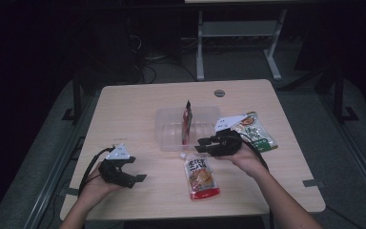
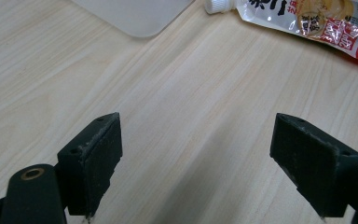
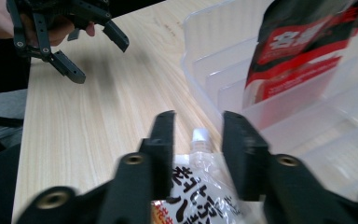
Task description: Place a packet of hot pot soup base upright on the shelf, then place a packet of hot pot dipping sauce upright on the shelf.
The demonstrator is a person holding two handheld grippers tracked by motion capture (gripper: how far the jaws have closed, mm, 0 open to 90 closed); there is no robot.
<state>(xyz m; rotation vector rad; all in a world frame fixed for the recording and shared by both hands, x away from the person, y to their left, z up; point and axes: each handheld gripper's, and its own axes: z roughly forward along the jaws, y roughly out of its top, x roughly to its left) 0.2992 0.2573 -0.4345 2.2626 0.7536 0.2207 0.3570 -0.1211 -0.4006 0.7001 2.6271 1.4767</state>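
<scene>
A clear plastic container point(image 1: 171, 117) point(image 3: 205, 56) with dividers stands mid-table. A red-and-black pouch point(image 1: 187, 121) point(image 3: 303, 51) stands upright in one of its slots. A spouted pouch point(image 1: 200, 176) point(image 2: 307, 18) point(image 3: 200, 177) with a white cap and red bottom lies flat in front of the container. My right gripper point(image 1: 201, 145) point(image 3: 196, 123) hovers at the container's front edge above that pouch's cap, jaws parted, nothing gripped. My left gripper point(image 1: 136, 169) point(image 2: 196, 140) stands open over bare wood at the front left, and it is also in the right gripper view point(image 3: 98, 51).
A green-and-white pouch point(image 1: 257, 133) lies flat to the right of the container, behind my right hand. The wooden table point(image 1: 133, 109) has a round grommet point(image 1: 219, 92) near its far edge. Desk legs and cables stand on the dark floor beyond.
</scene>
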